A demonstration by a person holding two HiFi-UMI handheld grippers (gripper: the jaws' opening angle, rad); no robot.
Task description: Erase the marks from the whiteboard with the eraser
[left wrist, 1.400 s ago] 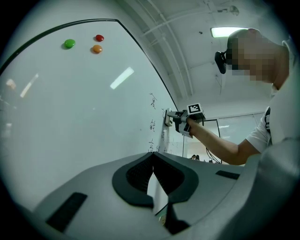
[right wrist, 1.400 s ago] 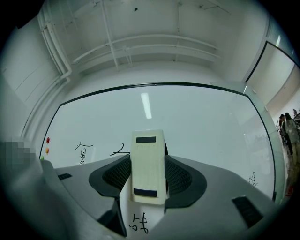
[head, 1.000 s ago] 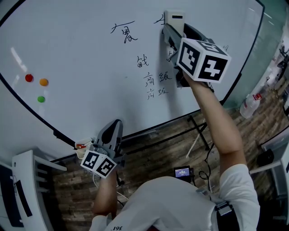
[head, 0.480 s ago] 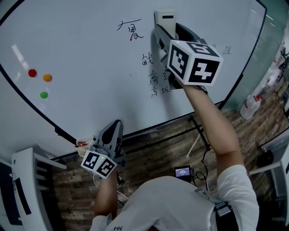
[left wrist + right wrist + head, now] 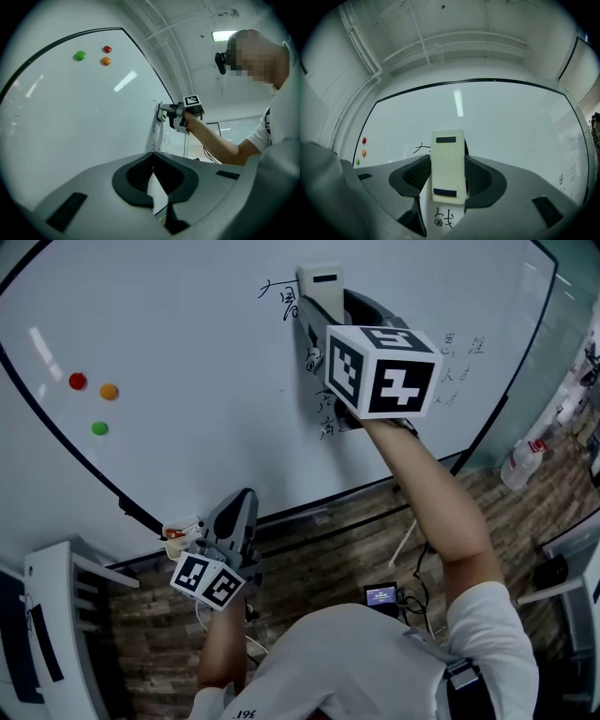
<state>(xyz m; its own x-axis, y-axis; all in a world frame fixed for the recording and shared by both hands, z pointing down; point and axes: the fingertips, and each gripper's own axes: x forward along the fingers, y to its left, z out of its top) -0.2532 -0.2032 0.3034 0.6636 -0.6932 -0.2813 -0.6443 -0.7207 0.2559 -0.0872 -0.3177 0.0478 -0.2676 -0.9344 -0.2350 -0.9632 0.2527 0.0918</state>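
Whiteboard (image 5: 187, 352): large white panel with a dark frame. It fills most of the head view, and its left half is bare of writing.

Right gripper (image 5: 449, 180): raised to the board on an outstretched arm. Its jaws pinch the eraser by its two long sides, one pad on each side.

Left gripper (image 5: 153, 172): held low, near the board's lower edge and well apart from the work. Its jaws are pressed together at the tips with nothing between them.

Eraser (image 5: 448, 166): pale rectangular block with a dark bar near each end of its back. It is at the board among the writing, its back towards the right gripper's camera.

Eraser, handling: judged light and rigid in the body, with a softer wiping face presumably turned to the board. The smooth back looks slippery, so the long sides near mid-length are the sound place to take hold, as here.

Eraser, axis: the long axis runs up the board, in line with the gripper. The free end points towards the board's top edge.

Marks (image 5: 443, 219): black handwritten characters. One sits just below the eraser, a stroke (image 5: 423, 149) shows at its left, and fainter ones (image 5: 459, 348) lie beyond the gripper.

Magnets: red (image 5: 78, 381), orange (image 5: 110, 391) and green (image 5: 99, 427) discs, well apart from the writing.
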